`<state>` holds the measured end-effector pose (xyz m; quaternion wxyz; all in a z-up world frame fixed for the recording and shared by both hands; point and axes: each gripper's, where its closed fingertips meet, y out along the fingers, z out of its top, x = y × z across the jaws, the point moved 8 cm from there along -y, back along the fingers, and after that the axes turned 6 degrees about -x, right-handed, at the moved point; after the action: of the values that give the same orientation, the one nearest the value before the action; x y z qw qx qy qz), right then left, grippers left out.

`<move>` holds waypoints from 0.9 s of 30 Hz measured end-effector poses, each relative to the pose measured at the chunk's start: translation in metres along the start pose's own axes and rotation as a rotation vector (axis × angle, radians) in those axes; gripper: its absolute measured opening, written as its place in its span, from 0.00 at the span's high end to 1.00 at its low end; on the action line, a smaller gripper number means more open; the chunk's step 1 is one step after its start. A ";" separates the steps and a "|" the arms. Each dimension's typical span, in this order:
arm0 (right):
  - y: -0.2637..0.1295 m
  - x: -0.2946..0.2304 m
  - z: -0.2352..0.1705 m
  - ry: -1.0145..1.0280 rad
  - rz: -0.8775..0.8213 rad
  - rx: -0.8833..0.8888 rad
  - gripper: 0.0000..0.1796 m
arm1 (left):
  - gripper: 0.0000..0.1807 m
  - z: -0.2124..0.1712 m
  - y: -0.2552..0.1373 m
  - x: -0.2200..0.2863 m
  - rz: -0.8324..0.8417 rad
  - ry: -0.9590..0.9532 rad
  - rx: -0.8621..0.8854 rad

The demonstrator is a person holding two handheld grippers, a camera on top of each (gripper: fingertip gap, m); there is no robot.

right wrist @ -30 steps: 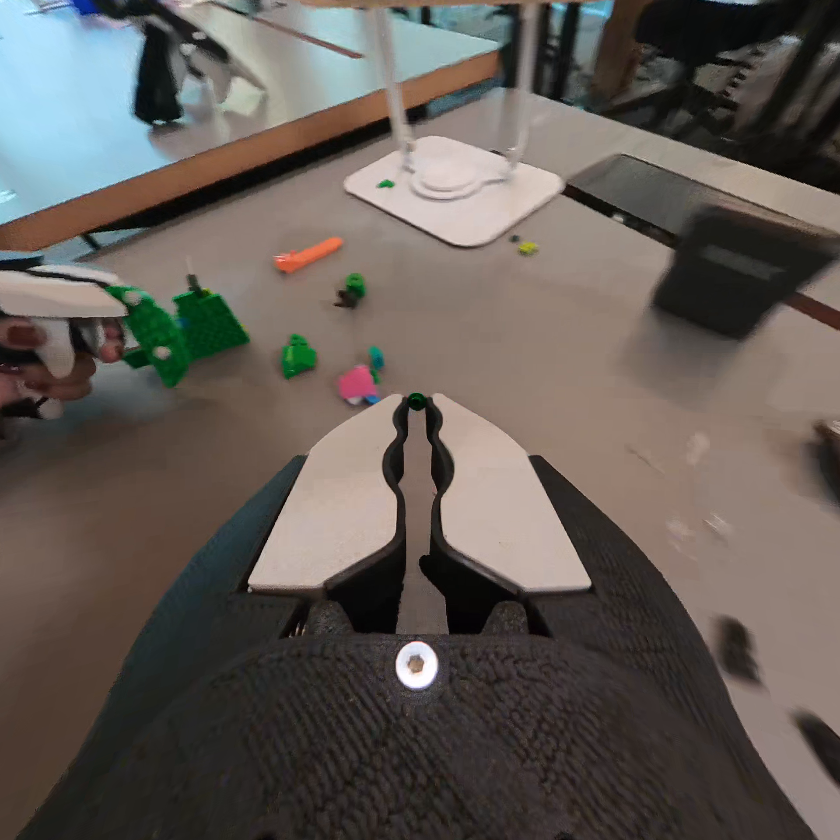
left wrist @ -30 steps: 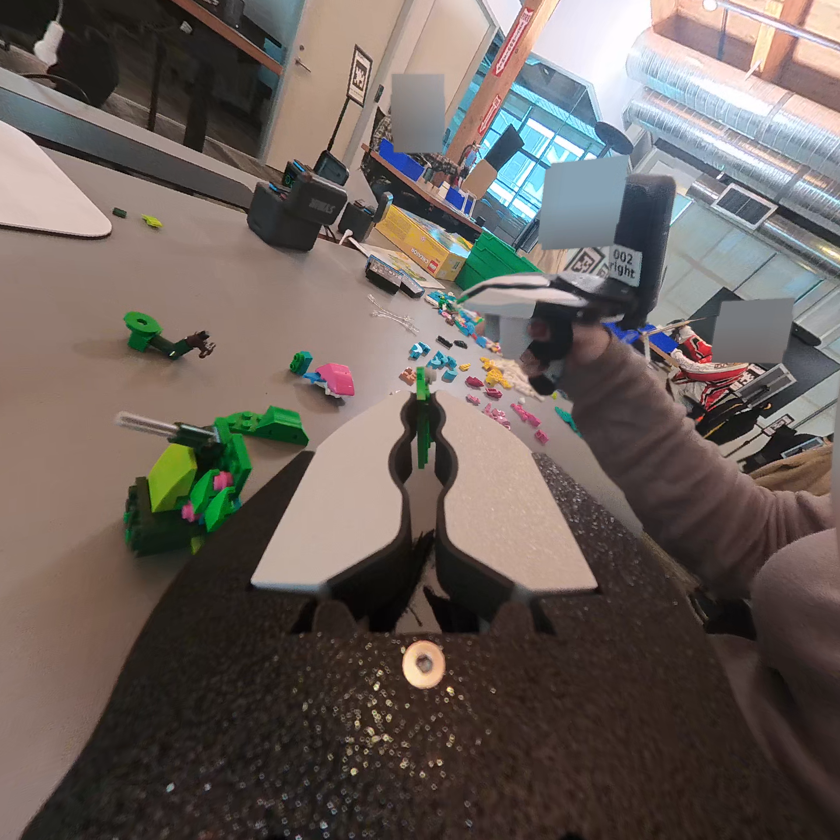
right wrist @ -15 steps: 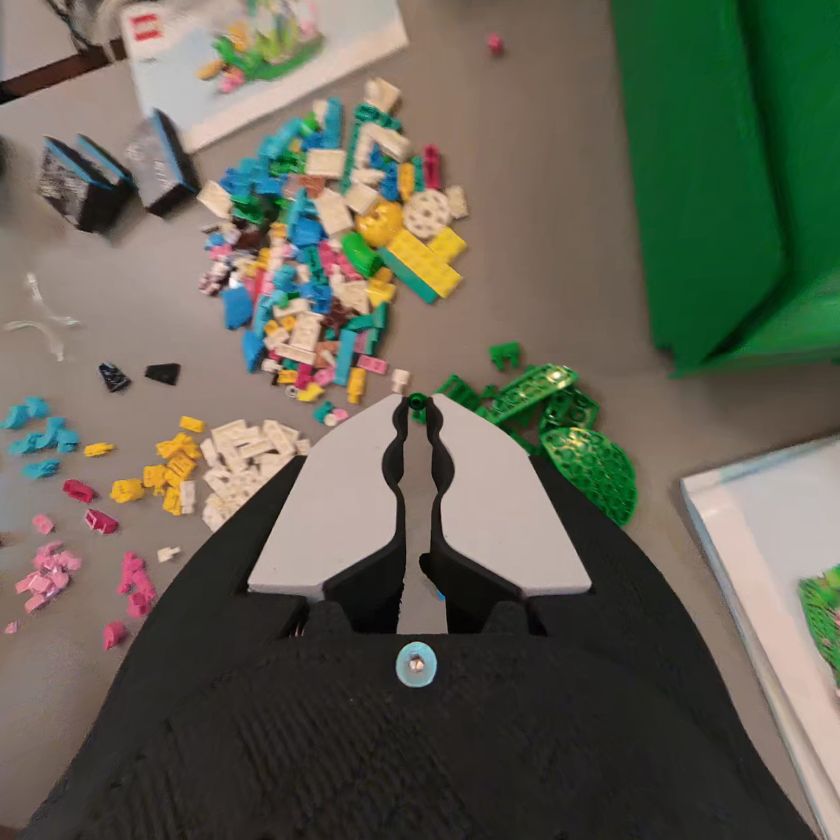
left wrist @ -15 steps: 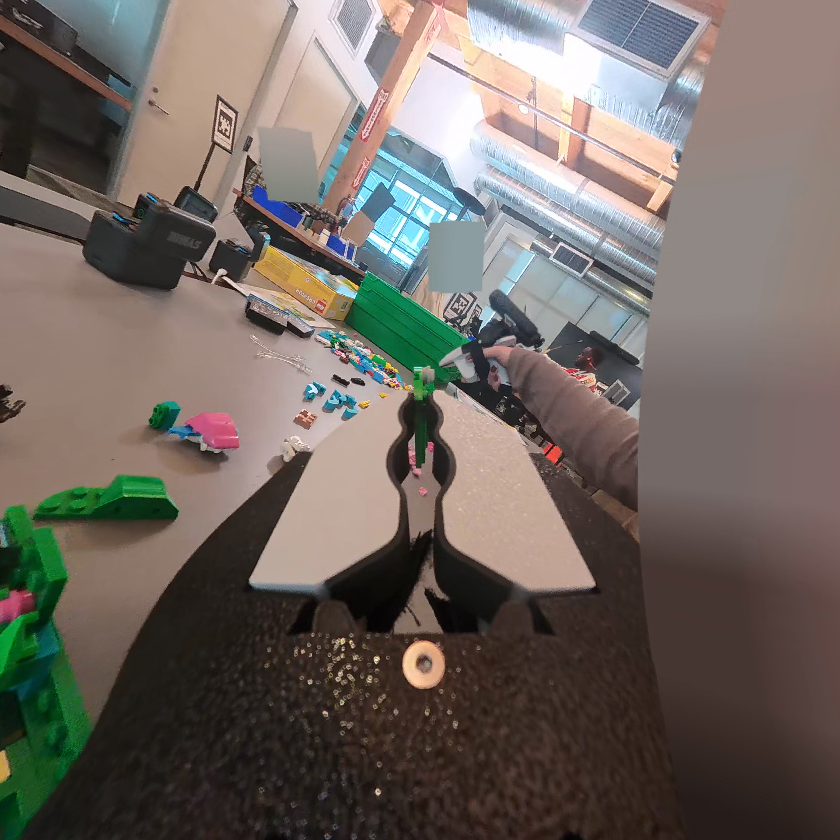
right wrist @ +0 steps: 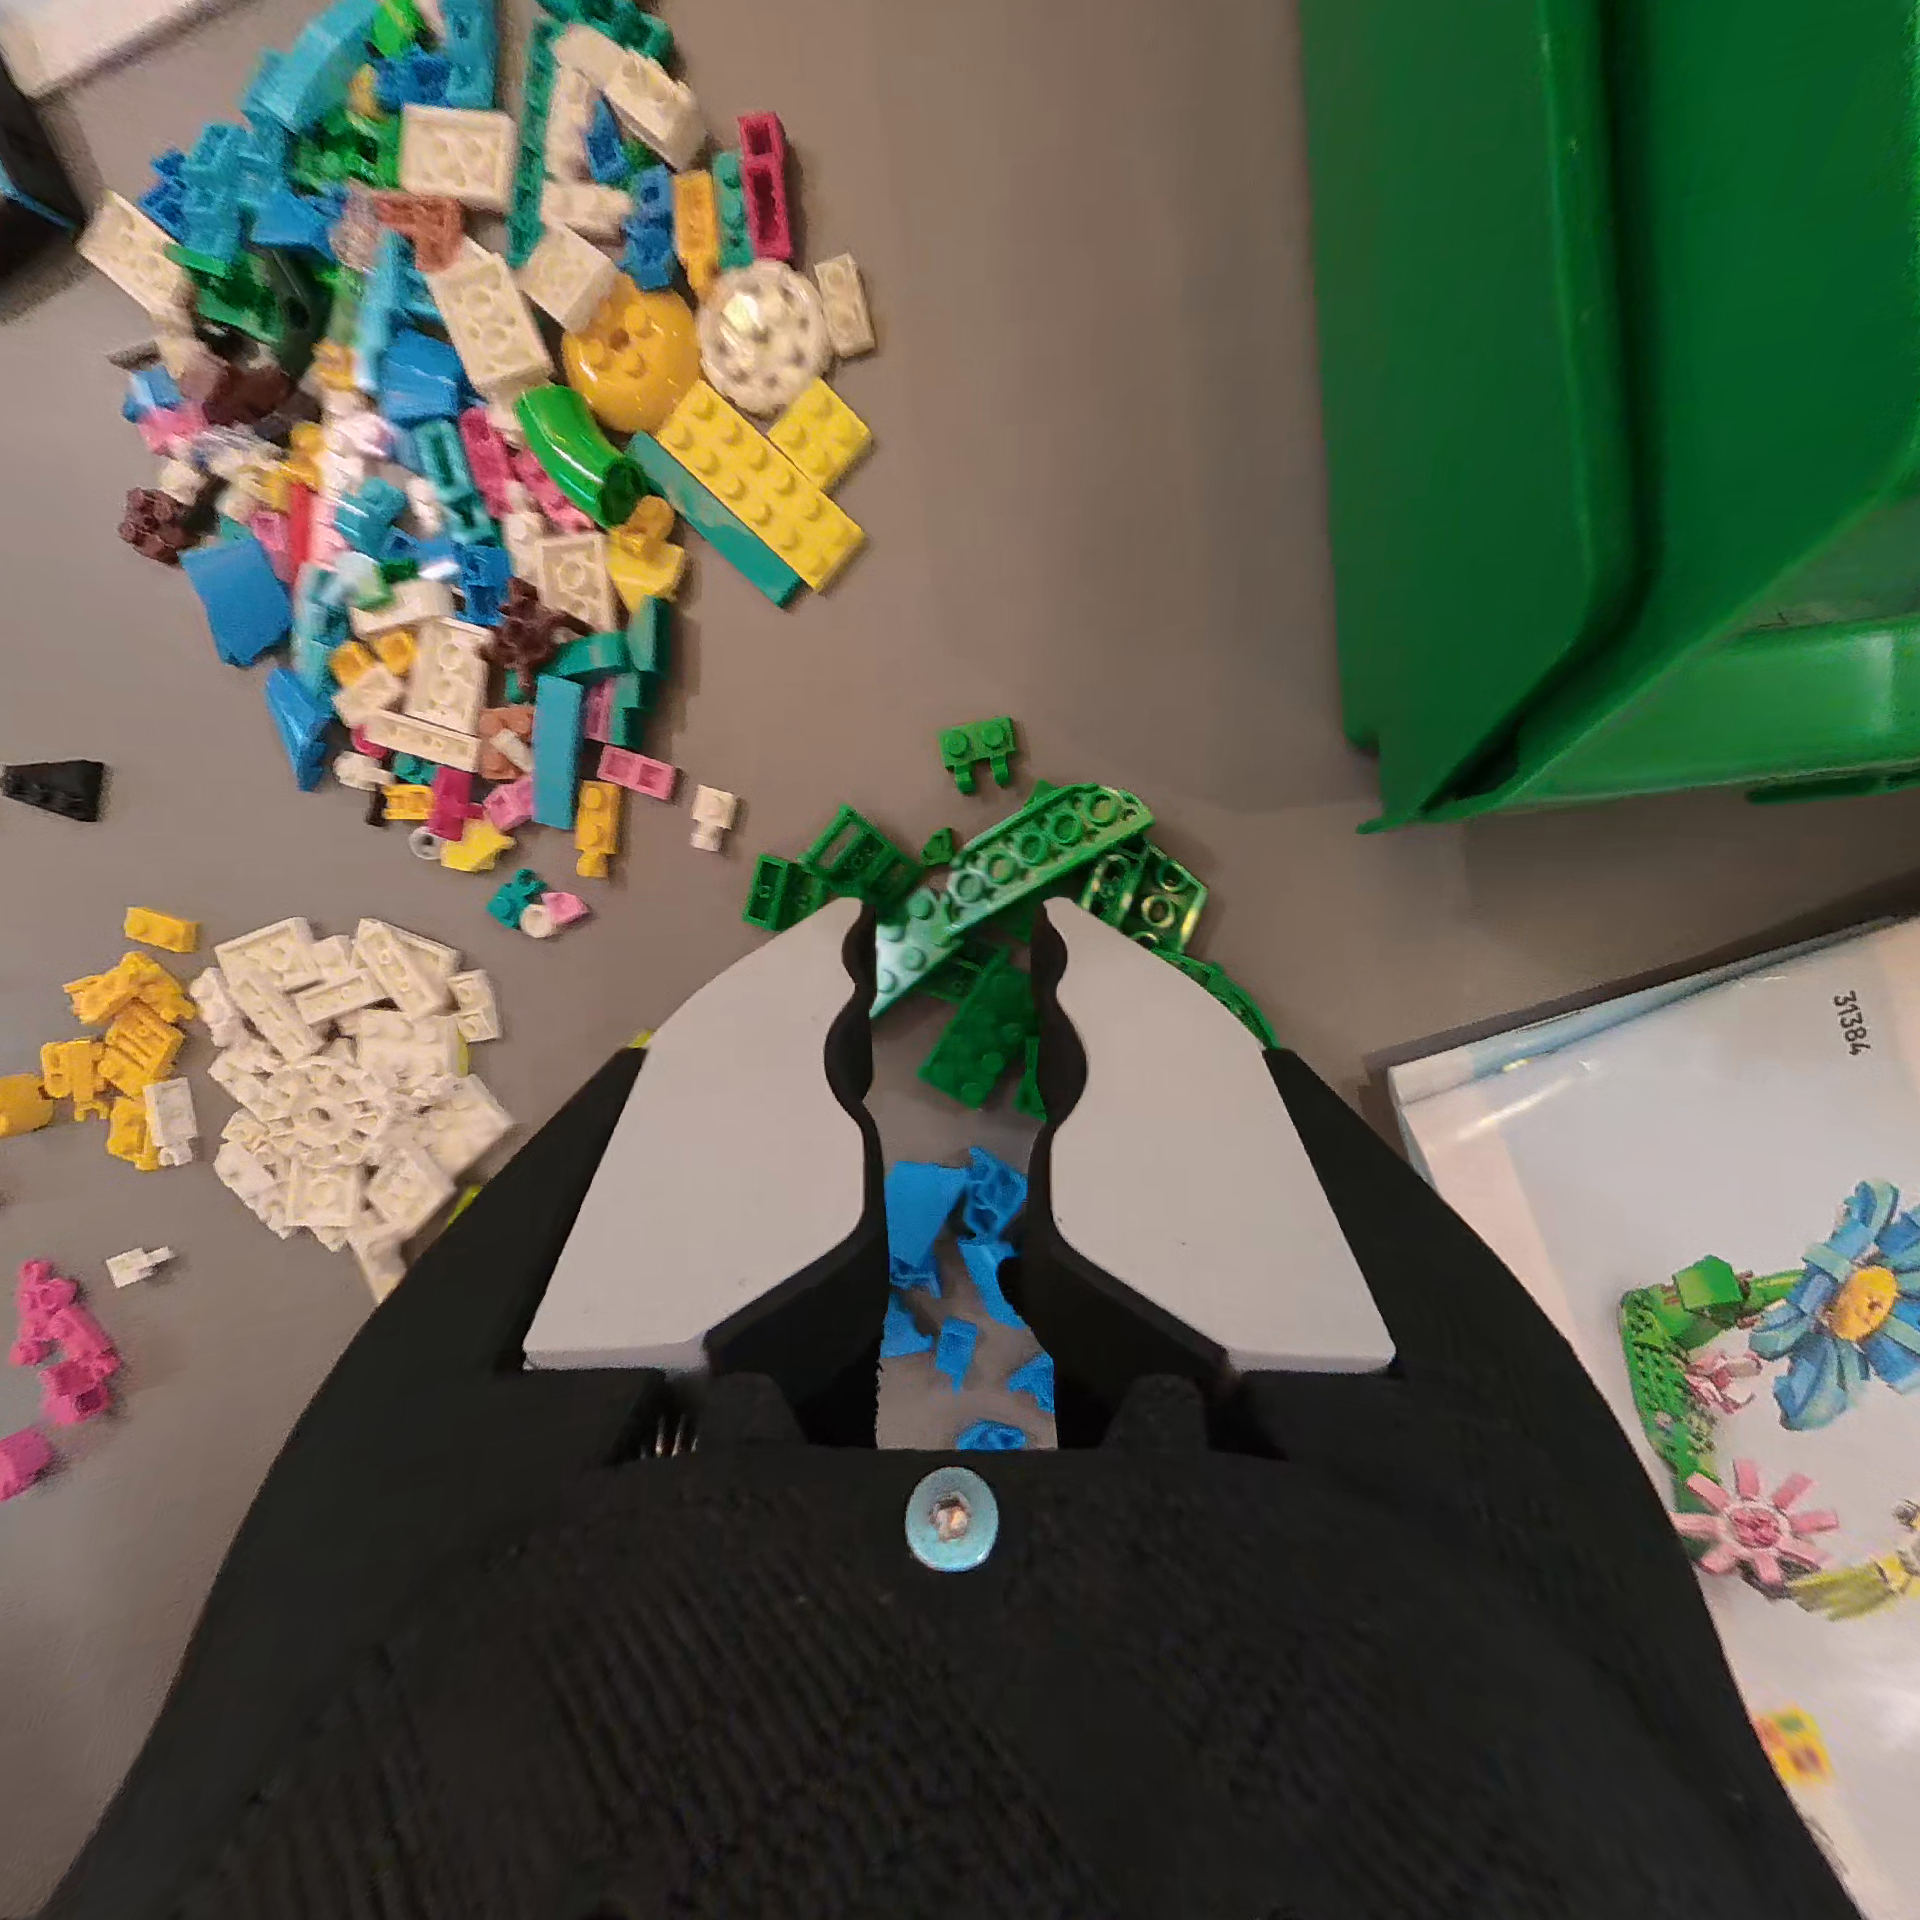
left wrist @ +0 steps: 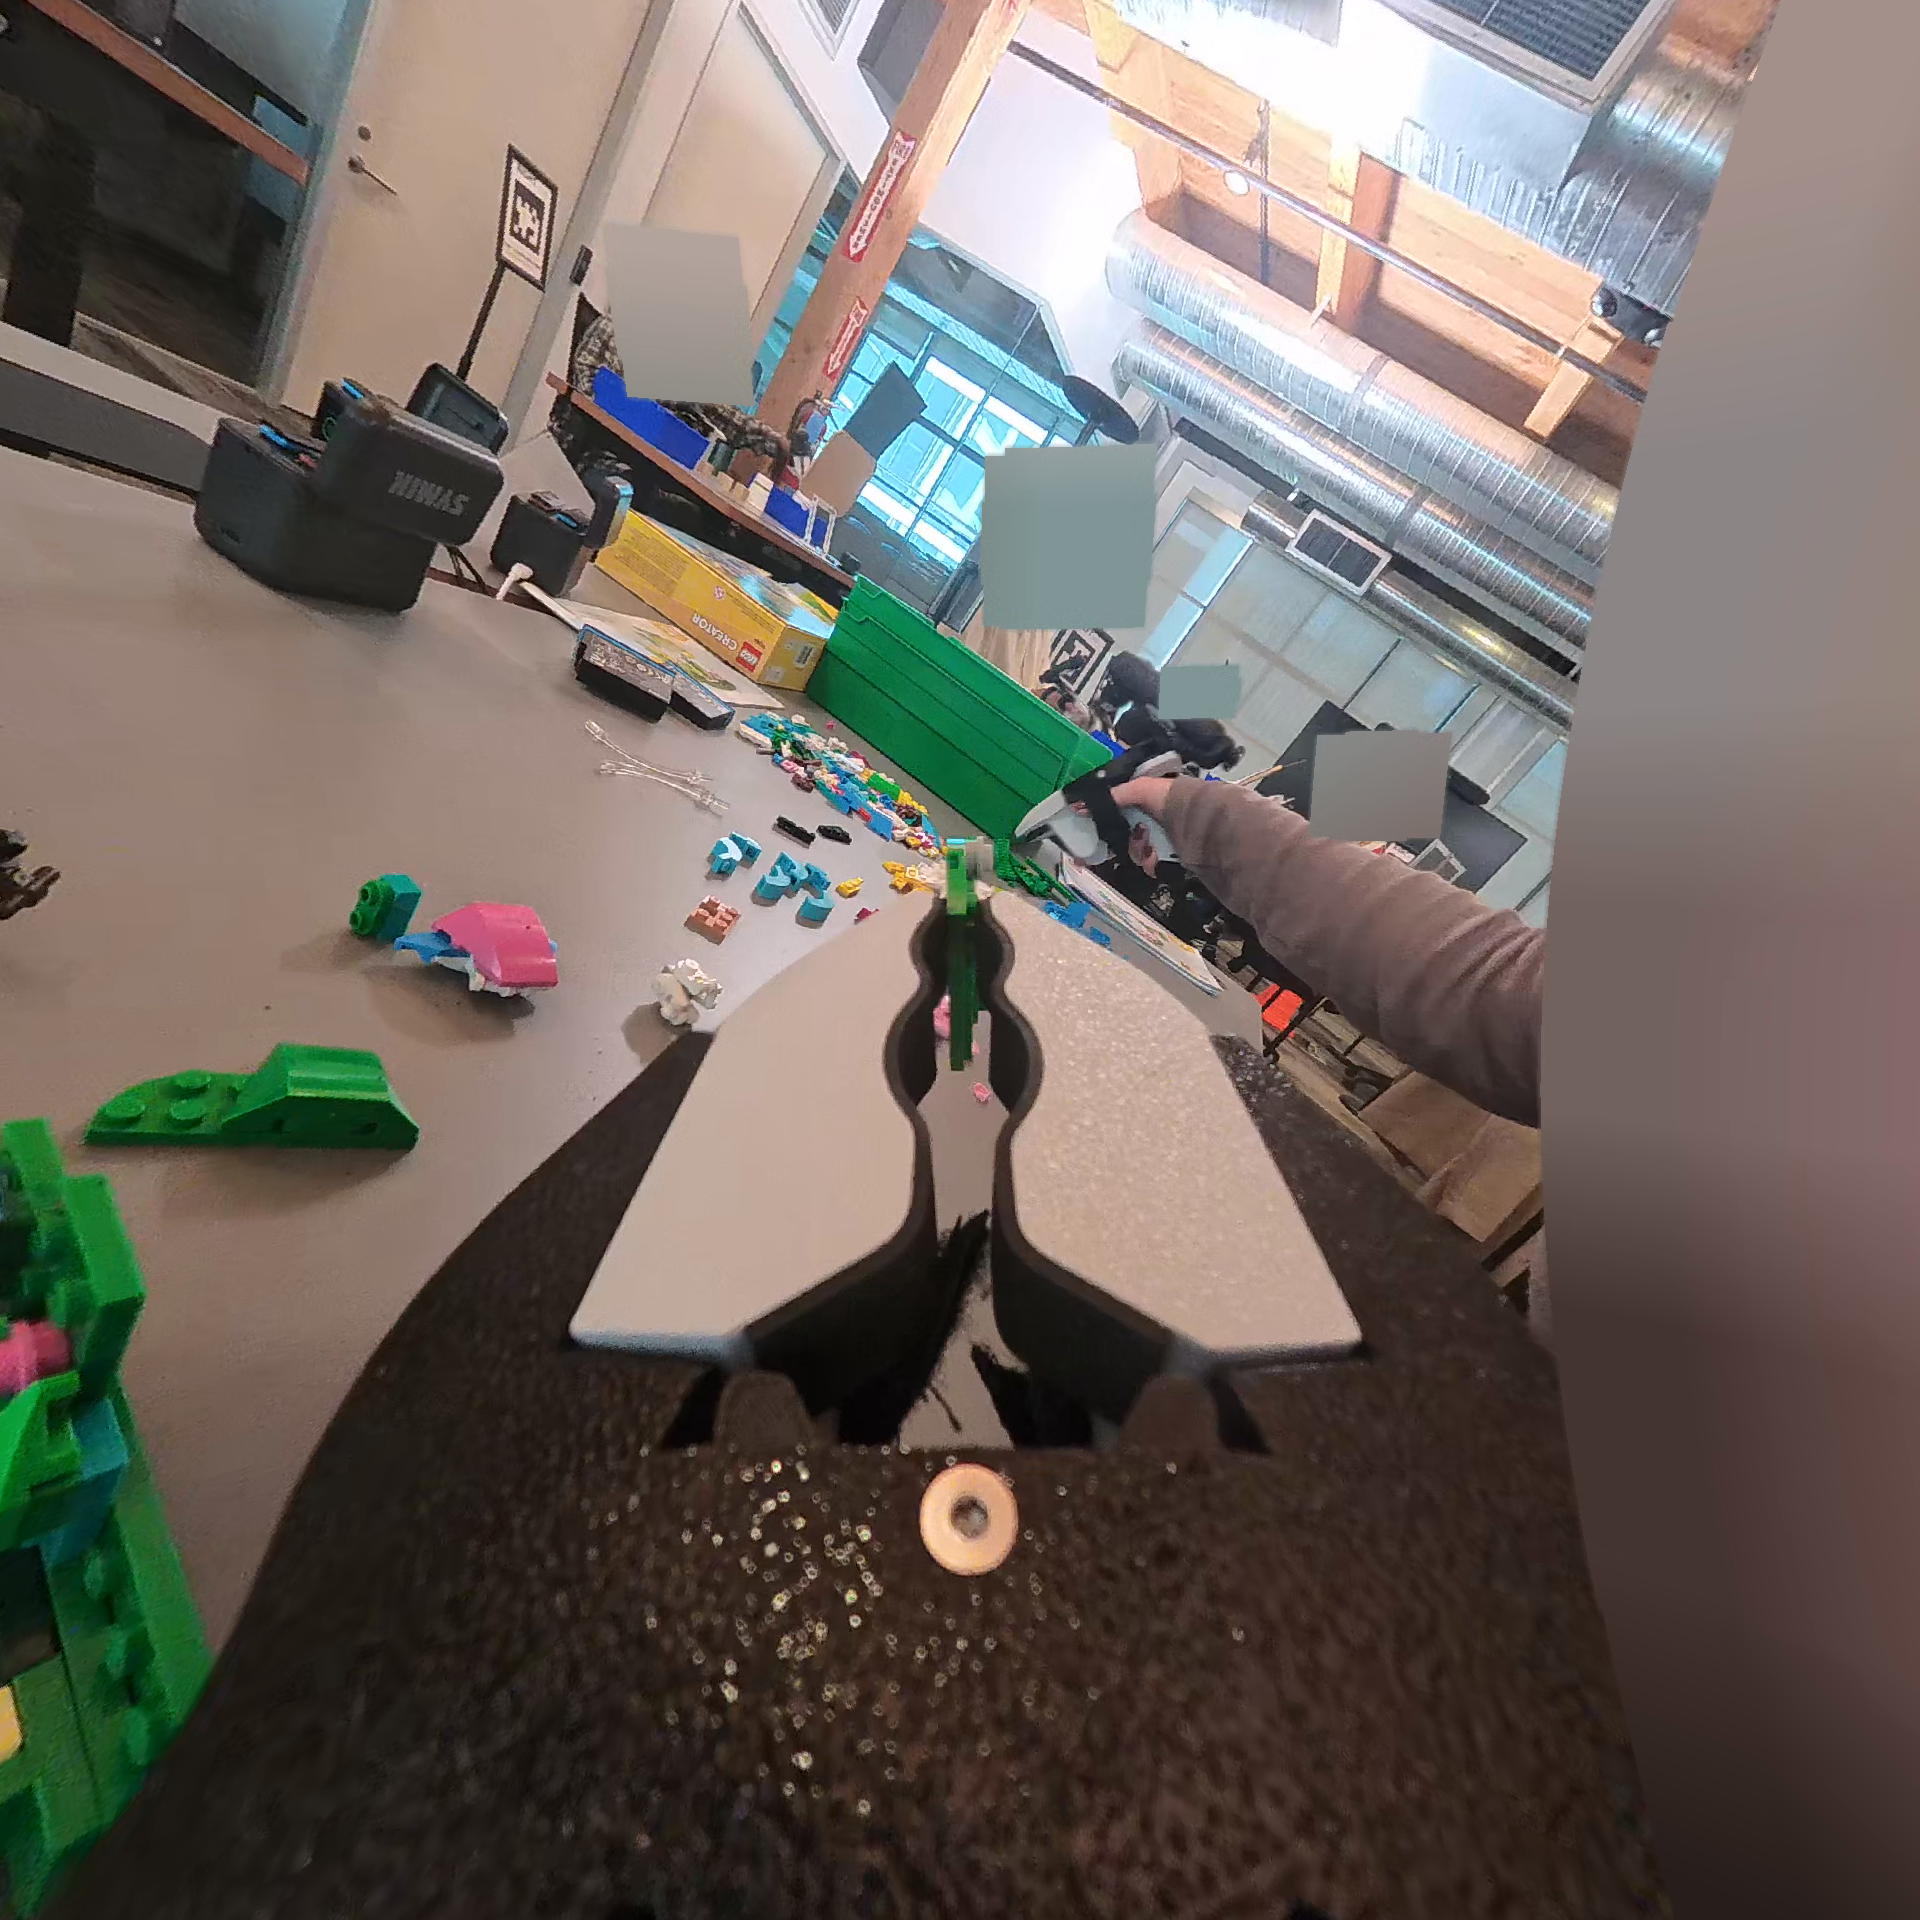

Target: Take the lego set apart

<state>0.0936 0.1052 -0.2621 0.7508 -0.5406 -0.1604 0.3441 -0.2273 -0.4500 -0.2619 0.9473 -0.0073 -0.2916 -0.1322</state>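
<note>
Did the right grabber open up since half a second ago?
Yes. The right gripper was shut on a small green piece; now its jaws stand apart over the green pile beside the green bin, holding nothing.

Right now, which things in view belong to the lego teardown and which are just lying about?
Job:
left claw shut on a green stem piece
right claw open over the green piece pile
mixed brick pile
green build

Lying about:
black cases
yellow box
green bin
booklet
</note>
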 end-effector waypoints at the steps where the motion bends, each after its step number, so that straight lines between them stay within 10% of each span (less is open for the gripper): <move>1: -0.004 -0.006 0.001 -0.012 0.013 0.032 0.86 | 0.98 0.000 0.000 -0.001 0.010 -0.005 0.001; 6: -0.040 -0.140 -0.005 -0.385 0.305 0.373 0.88 | 0.98 -0.002 0.005 -0.001 0.089 0.004 -0.040; 14: -0.043 -0.401 -0.140 -1.348 0.583 0.592 0.89 | 0.98 -0.007 0.023 0.023 0.155 0.256 -0.172; 27: -0.038 -0.451 -0.164 -1.605 0.325 0.862 0.95 | 0.98 -0.011 0.030 0.024 0.132 0.177 -0.213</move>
<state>-0.1137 -0.3279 -0.2275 0.4933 0.1698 -0.4127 0.7466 -0.1944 -0.4279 -0.2559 0.9698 -0.1153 -0.1902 -0.0999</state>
